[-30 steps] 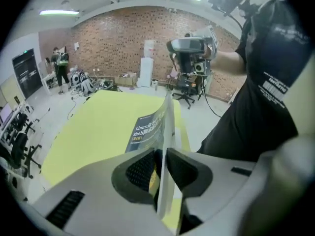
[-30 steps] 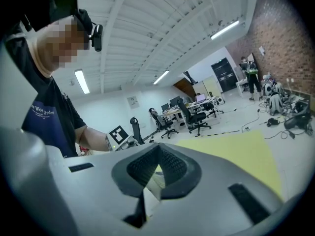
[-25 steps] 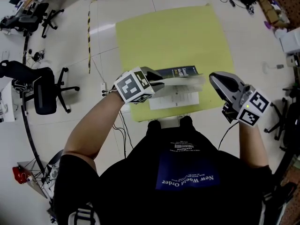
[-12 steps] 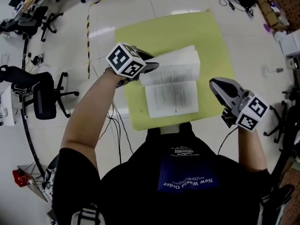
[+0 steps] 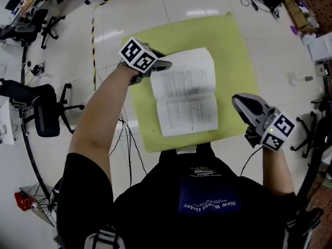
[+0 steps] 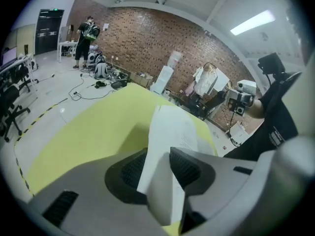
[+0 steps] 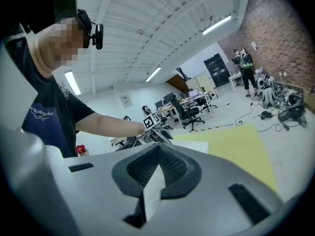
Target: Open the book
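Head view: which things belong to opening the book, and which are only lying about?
Job in hand:
- book, lying open on the yellow mat
- left gripper, jaws just opening, pages between them
- right gripper, shut, beside the book

Lying about:
- office chair
- floor cables
- striped tape

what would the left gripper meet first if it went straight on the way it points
The book pages, already between the jaws of the left gripper, which have just been opening; beyond them lies the yellow mat, as far as depth shows.
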Demonstrator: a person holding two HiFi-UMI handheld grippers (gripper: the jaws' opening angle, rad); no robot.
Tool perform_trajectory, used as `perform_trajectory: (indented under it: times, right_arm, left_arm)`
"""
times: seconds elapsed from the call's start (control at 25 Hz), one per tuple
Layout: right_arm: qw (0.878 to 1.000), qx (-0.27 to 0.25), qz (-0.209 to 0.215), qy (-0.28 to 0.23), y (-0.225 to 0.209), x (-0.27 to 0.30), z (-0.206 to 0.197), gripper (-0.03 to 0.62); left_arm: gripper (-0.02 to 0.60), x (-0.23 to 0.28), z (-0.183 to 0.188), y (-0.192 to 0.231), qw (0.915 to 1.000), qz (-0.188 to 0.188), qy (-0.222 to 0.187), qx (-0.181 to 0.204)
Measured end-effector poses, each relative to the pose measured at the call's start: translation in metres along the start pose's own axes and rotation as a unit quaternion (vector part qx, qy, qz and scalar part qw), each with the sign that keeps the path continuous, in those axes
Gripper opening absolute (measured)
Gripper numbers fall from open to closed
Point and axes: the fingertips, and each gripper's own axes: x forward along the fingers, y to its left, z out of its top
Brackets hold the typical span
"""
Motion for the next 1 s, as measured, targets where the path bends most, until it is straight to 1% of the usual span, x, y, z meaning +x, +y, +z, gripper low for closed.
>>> perform_trajectory:
  times: [0.12,0.28,0.52,0.64,0.72,0.8,1.0]
  right_arm:
    - [1.0,0.005,-0.004,0.003,-0.007,-0.001,-0.006,-0.014]
    - [1.0,0.011,-0.006,0.009,-0.011,0.001,-0.011,-0.014]
    - [1.0,0.013,-0.002,0.017,-0.018,0.003,-0.015,-0.014]
    - [1.0,0.015,0.0,0.018,-0.017,0.006,-0.015,-0.014]
    - [1.0,0.015,0.002,0.018,-0.016,0.008,-0.016,-0.014]
    - [1.0,0.015,0.005,0.02,-0.014,0.009,-0.017,-0.014]
    - [1.0,0.014,0.014,0.021,-0.009,0.015,-0.014,-0.014]
  left_arm:
    - [0.137,0.012,-0.002,0.01,0.9999,-0.008,-0.009,-0.005]
    - [0.163,0.02,-0.004,0.024,0.9997,-0.002,-0.023,-0.007]
    - [0.178,0.028,-0.004,0.037,0.9988,-0.01,-0.046,-0.016]
    - [0.178,0.021,-0.003,0.037,0.9986,-0.017,-0.049,-0.008]
    - [0.178,0.01,0.002,0.043,0.9983,0.0,-0.057,0.001]
    - [0.178,-0.005,0.008,0.053,0.9968,0.024,-0.076,-0.001]
    - [0.178,-0.03,0.015,0.051,0.9932,0.044,-0.108,-0.005]
